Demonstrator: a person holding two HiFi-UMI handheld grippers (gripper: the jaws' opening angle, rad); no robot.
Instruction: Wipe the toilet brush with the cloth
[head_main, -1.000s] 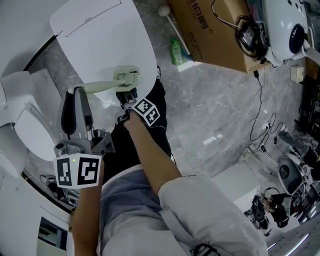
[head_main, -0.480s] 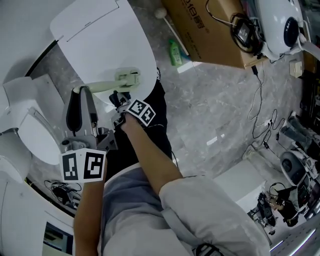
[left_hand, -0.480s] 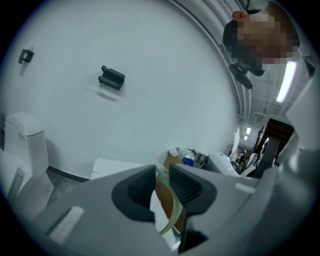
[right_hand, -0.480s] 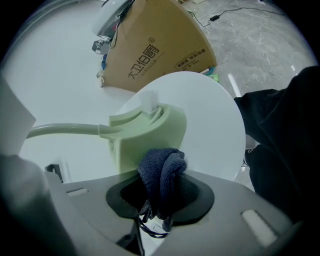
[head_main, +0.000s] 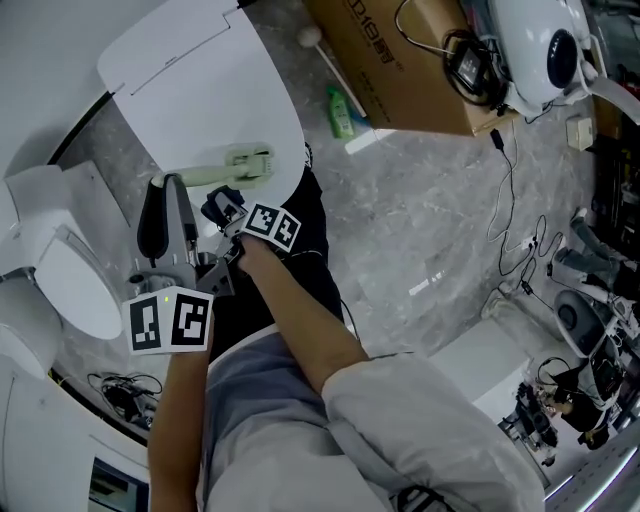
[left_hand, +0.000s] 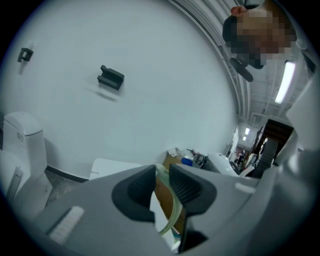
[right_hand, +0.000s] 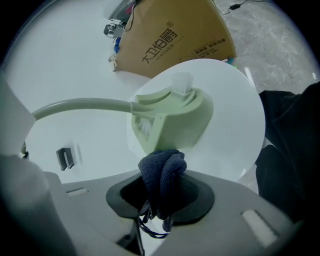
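A pale green toilet brush (head_main: 248, 162) is held level over the white toilet lid (head_main: 200, 80). My left gripper (head_main: 167, 188) is shut on its thin handle (left_hand: 169, 217), whose end shows between the dark pads (left_hand: 134, 189). My right gripper (head_main: 222, 207) is shut on a bunched dark blue cloth (right_hand: 162, 175). In the right gripper view, the cloth sits just under the brush head (right_hand: 170, 120), touching or almost touching its lower edge. The handle (right_hand: 80, 106) runs off to the left. The right gripper's (right_hand: 161, 200) jaws are mostly hidden by the cloth.
A white toilet bowl with its seat (head_main: 70, 280) stands at the left. A cardboard box (head_main: 400, 60), a green bottle (head_main: 340, 110) and a white stick lie on the grey floor behind the lid. Cables (head_main: 510, 230) and devices crowd the right side. The person's dark trousers (head_main: 300, 270) are below the grippers.
The right gripper with the cloth has slid left and slightly down, from under the brush head toward the handle. The left gripper keeps hold of the handle.
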